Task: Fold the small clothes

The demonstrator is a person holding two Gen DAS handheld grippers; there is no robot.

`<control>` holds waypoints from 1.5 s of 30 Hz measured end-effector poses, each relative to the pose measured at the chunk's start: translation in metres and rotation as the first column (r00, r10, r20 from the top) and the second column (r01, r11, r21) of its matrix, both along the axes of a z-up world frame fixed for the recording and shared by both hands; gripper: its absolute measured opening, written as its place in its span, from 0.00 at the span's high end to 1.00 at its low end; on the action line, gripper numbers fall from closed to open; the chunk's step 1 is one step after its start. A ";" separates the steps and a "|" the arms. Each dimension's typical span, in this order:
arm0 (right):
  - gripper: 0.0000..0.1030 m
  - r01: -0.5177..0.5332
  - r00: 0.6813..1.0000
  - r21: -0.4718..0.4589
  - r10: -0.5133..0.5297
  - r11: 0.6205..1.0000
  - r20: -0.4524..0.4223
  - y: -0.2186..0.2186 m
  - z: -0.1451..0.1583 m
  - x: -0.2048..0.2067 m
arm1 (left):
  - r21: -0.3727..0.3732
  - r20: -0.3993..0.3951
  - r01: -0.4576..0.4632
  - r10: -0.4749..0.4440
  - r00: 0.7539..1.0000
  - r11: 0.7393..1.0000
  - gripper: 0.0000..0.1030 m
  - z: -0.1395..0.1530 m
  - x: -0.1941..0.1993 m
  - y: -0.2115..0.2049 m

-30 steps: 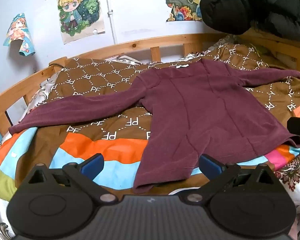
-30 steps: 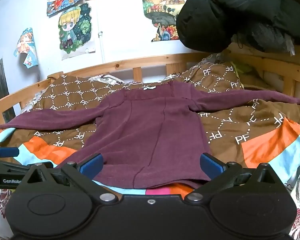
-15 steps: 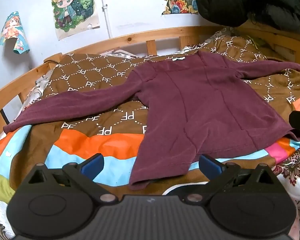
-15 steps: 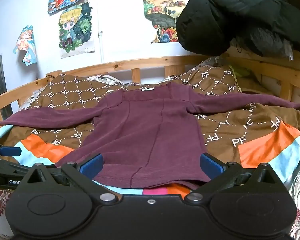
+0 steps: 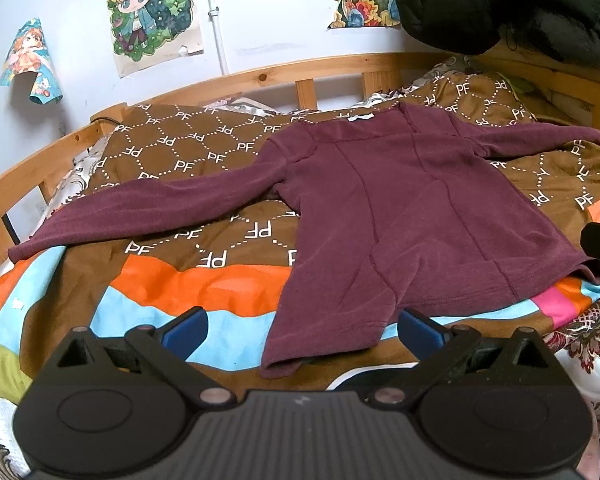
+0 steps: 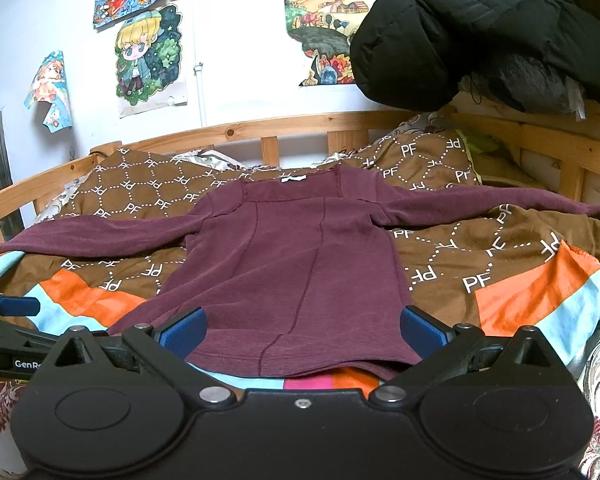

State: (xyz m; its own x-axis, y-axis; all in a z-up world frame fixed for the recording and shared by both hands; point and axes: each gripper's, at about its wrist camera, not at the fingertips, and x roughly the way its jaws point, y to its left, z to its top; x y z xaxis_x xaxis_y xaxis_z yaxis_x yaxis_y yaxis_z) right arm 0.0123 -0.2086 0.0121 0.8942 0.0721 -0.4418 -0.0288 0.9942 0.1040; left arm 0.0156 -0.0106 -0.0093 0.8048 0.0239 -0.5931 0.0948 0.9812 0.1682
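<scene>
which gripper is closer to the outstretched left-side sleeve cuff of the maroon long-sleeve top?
Left. The left gripper sits near the hem's left corner, on the same side as the sleeve cuff. The right gripper faces the hem's middle, further right. Both open, neither touching the maroon long-sleeve top.

maroon top (image 5: 400, 220) spread flat on patterned quilt (image 5: 204, 160), left gripper (image 5: 302, 326) wide apart

Open bedspread (image 5: 172, 288) flanks the spread shirt (image 6: 292, 264); wooden rail (image 6: 260, 128) bounds the far side.
</scene>
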 end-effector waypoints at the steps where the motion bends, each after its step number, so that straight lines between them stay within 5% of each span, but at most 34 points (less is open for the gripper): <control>1: 0.00 0.000 1.000 0.001 0.000 1.000 0.001 0.000 0.000 0.000 | -0.001 0.000 -0.002 0.002 1.000 1.000 0.00 0.000 0.000 0.000; 45: 0.00 0.000 1.000 0.007 0.000 1.000 -0.001 0.001 -0.002 0.000 | -0.012 -0.004 -0.014 0.014 1.000 1.000 0.00 0.001 -0.003 0.004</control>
State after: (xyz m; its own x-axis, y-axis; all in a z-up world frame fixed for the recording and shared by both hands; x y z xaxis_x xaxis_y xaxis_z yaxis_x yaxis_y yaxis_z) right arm 0.0128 -0.2080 0.0097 0.8936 0.0750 -0.4426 -0.0283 0.9934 0.1112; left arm 0.0129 -0.0062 -0.0085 0.8020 0.0284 -0.5966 0.0813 0.9844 0.1561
